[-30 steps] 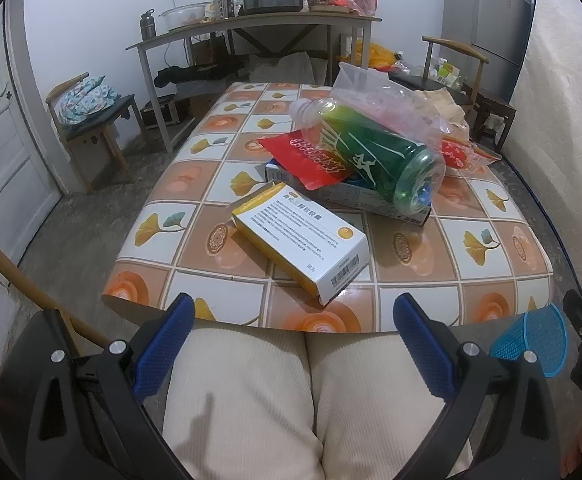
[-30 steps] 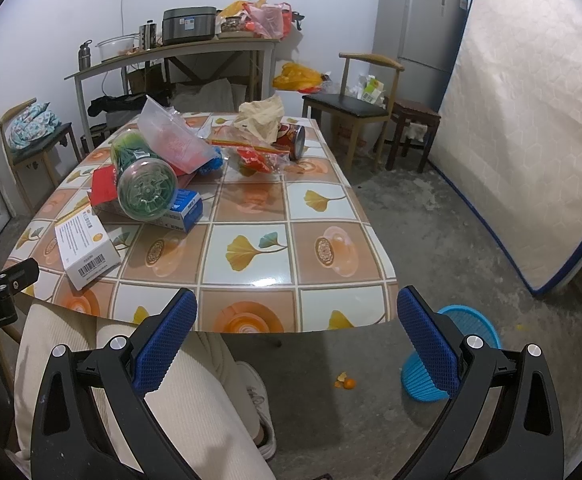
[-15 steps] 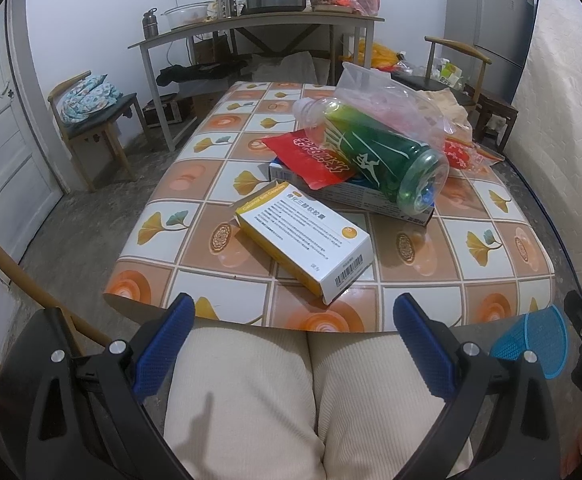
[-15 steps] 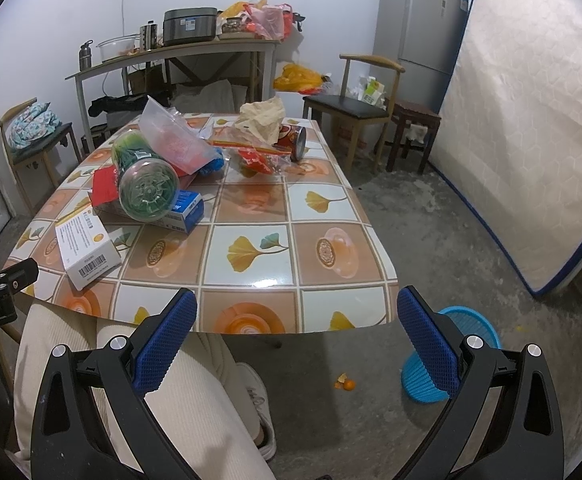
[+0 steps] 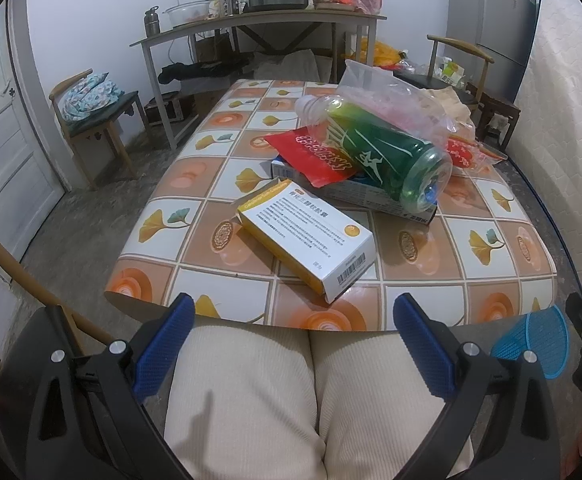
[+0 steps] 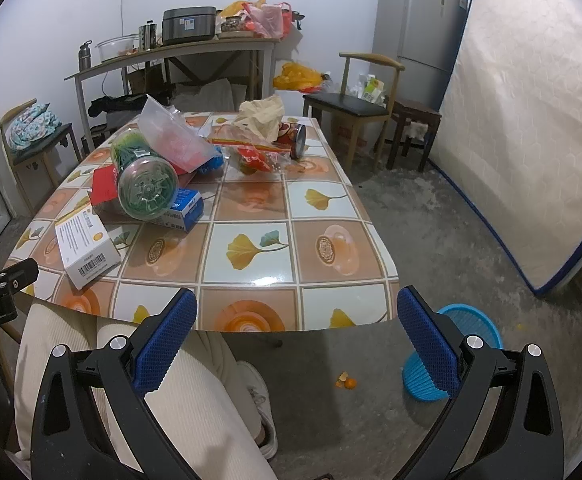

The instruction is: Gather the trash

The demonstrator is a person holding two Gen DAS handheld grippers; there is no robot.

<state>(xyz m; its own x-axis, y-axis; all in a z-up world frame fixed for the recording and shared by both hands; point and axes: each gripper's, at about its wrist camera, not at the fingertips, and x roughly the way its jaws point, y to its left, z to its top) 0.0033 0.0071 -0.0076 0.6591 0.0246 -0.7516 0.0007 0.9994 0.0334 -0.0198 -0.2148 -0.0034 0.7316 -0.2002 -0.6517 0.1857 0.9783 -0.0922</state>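
So far, nothing has been picked up. The left tool [image 5: 293, 336] is wide open and holds nothing. It hangs over the person's lap, just short of the table [image 5: 411, 276]. The right tool [image 6: 297, 328] is wide open too, and it is empty. It sits off the near corner of the table, above the floor.

Closest on the table lies a white and yellow box [image 5: 307, 236], near the front edge. Just behind it is a blue and white box [image 5: 371, 196] with a red packet [image 5: 315, 152] on top. A big green bottle [image 5: 379, 152] lies on its side across them. A clear plastic bag [image 5: 395, 100] rests against the bottle. Farther back, in the right view, are a red wrapper [image 6: 255, 158], a crumpled paper [image 6: 261, 116] and a can [image 6: 295, 138] on its side.

A blue basket [image 6: 471, 332] stands on the floor by the table, near the right tool. It looks like the place for the trash, but that is only a guess. A small orange scrap [image 6: 347, 381] lies on the floor beside it.

All the trash is left to collect. The task looks like it is only at the start.
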